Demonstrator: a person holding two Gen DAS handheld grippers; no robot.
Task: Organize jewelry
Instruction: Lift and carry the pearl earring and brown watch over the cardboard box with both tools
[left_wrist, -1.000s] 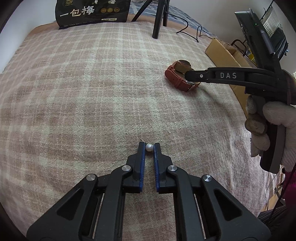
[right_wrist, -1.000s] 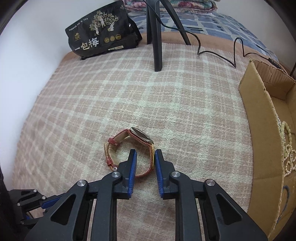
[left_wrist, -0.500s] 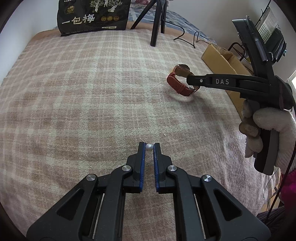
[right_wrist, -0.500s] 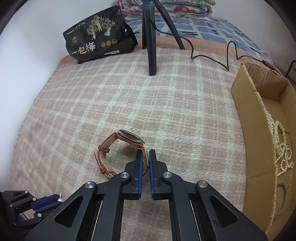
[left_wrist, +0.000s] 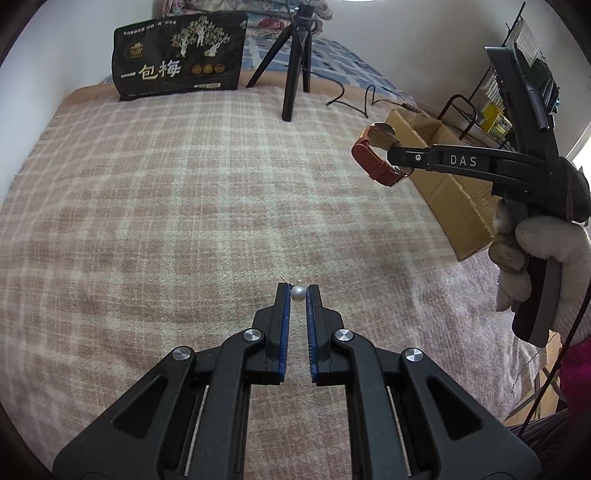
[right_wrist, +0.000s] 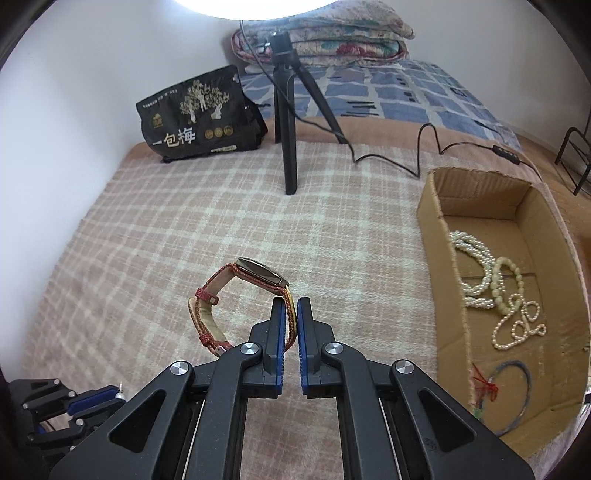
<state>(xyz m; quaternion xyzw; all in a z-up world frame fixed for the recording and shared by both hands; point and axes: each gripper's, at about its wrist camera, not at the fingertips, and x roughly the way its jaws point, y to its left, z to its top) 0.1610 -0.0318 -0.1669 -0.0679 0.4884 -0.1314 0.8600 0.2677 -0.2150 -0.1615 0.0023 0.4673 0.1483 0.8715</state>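
My left gripper (left_wrist: 297, 291) is shut on a small white pearl earring (left_wrist: 297, 292) and holds it just above the plaid blanket. My right gripper (right_wrist: 291, 308) is shut on the strap of a red-brown leather watch (right_wrist: 236, 295) and holds it in the air above the blanket. The watch also shows in the left wrist view (left_wrist: 376, 155), lifted in front of an open cardboard box (left_wrist: 443, 184). The box (right_wrist: 439, 258) lies to the right and holds pearl necklaces (right_wrist: 480, 273) and a thin blue bangle (right_wrist: 513, 391).
A black tripod (right_wrist: 288, 147) stands at the back middle of the blanket, with a cable (right_wrist: 406, 162) trailing right. A black snack bag (right_wrist: 199, 114) leans against the wall at the back left. Folded quilts (right_wrist: 332, 37) lie behind.
My right gripper closed on the watch strap and lifted the watch off the blanket, toward the box. My left gripper kept its hold on the pearl earring and rose a little.
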